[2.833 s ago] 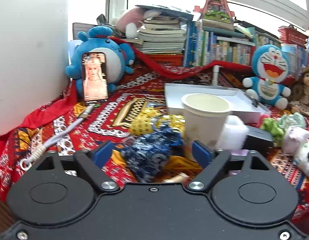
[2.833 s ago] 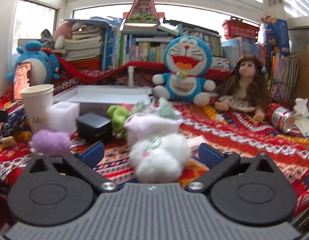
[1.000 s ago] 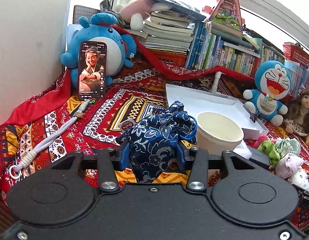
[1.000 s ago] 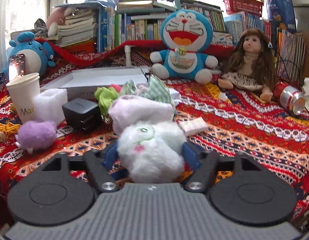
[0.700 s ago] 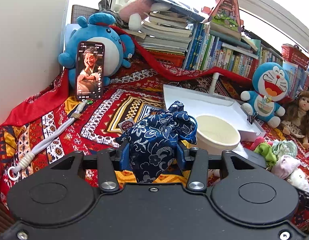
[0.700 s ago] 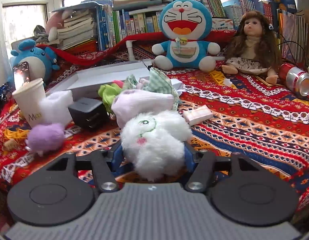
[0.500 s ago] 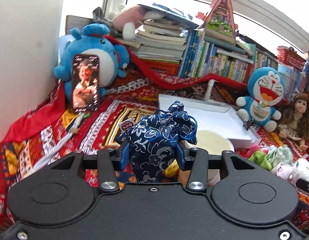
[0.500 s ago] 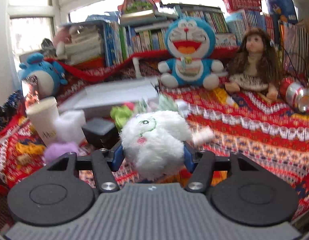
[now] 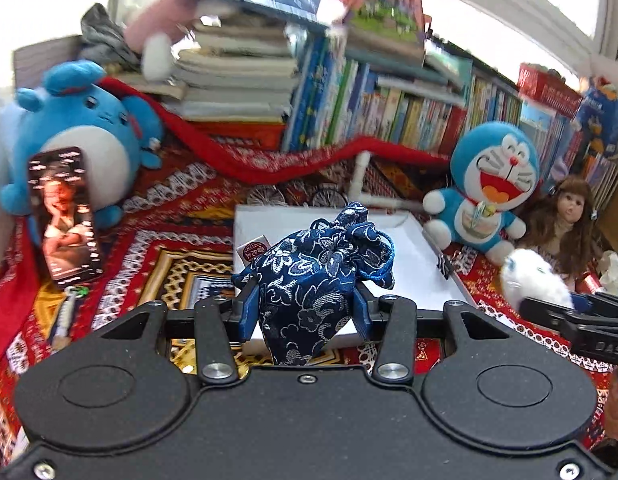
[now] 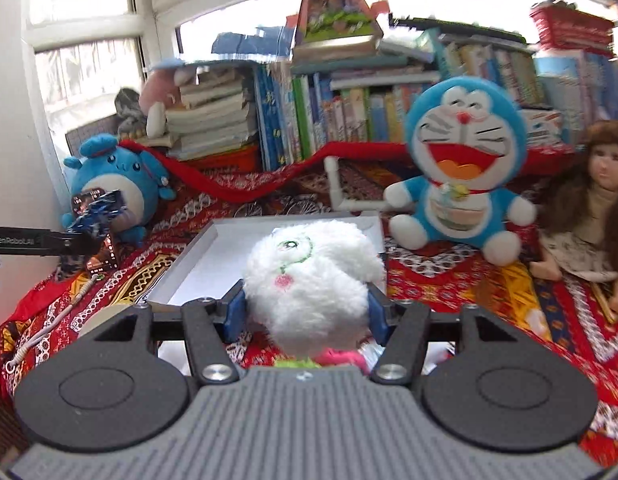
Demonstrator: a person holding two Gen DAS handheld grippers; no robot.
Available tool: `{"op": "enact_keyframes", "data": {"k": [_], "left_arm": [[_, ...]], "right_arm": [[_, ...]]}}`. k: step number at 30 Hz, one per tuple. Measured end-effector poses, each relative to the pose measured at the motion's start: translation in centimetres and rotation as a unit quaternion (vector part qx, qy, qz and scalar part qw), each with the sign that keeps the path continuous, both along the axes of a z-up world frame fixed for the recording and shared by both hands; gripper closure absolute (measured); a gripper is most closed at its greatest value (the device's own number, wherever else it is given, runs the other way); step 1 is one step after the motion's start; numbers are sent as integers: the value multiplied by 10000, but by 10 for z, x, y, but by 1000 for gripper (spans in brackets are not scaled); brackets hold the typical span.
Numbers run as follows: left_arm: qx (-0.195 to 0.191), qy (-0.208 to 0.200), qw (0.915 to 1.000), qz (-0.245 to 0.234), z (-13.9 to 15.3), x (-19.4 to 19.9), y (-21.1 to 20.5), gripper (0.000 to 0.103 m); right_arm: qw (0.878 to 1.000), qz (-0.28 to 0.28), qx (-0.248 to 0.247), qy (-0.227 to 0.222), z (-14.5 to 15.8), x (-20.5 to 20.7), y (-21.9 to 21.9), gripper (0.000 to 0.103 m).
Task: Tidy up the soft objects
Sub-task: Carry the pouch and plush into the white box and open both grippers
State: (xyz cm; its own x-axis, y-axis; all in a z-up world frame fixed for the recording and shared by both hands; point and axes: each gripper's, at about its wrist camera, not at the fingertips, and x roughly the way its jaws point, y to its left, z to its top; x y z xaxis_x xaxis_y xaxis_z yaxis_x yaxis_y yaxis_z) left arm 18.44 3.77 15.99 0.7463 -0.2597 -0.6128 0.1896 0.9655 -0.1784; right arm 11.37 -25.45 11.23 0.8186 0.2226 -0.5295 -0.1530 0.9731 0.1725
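Item one: dark blue floral brocade drawstring pouch (image 9: 315, 280), centre of the left wrist view, clamped between the blue pads of the left gripper (image 9: 305, 310) and carried above the near edge of the shallow white rectangular tray (image 9: 413, 240). Item two: fluffy white round plush toy with embroidered face (image 10: 309, 276), centre of the right wrist view, pinched by the right gripper (image 10: 307, 312), likewise raised in front of the tray, whose interior appears bare in both views. Background, not handled: blue round-bellied plush (image 9: 79, 128) at left with a smartphone (image 9: 65, 212) leaning on it; blue-and-white cat plush (image 10: 461, 160) and brown-haired doll (image 10: 601, 200) at right; stacked books (image 10: 213, 116) along the rear; patterned red cloth (image 10: 449, 280) beneath everything. Status, as judged: both soft items lifted and near the tray, neither yet set down; depositing remains, and green and pink fabric scraps (image 10: 333, 358) low in the right wrist view suggest further soft pieces are left to collect.
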Motion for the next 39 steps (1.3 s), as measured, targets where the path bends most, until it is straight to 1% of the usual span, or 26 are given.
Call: {"op": "enact_keyframes", "data": {"k": [3, 6, 12, 19, 25, 31, 35, 39], "left_arm": [[3, 363, 9993, -64, -8, 30, -12, 60], [85, 732, 9972, -122, -22, 57, -23, 60], [223, 1231, 9921, -40, -54, 96, -35, 60], [408, 1480, 9881, 62, -80, 124, -38, 60], [551, 1640, 9849, 72, -97, 137, -42, 60], [557, 1754, 9829, 42, -101, 144, -43, 60], [595, 2005, 9779, -15, -105, 151, -44, 59], [598, 2121, 9754, -15, -108, 155, -45, 58]], "right_arm": [[9997, 106, -105, 174, -5, 24, 12, 40], [9991, 206, -108, 349, -12, 45, 21, 40], [9972, 291, -273, 628, -31, 76, 33, 40], [9954, 268, -287, 869, -53, 105, 38, 40], [9931, 235, -369, 1085, -70, 124, 44, 39], [9914, 155, -384, 1243, -83, 135, 45, 39], [9905, 147, -384, 1313, -89, 138, 45, 39], [9900, 165, -377, 1353, -92, 139, 46, 38]]}}
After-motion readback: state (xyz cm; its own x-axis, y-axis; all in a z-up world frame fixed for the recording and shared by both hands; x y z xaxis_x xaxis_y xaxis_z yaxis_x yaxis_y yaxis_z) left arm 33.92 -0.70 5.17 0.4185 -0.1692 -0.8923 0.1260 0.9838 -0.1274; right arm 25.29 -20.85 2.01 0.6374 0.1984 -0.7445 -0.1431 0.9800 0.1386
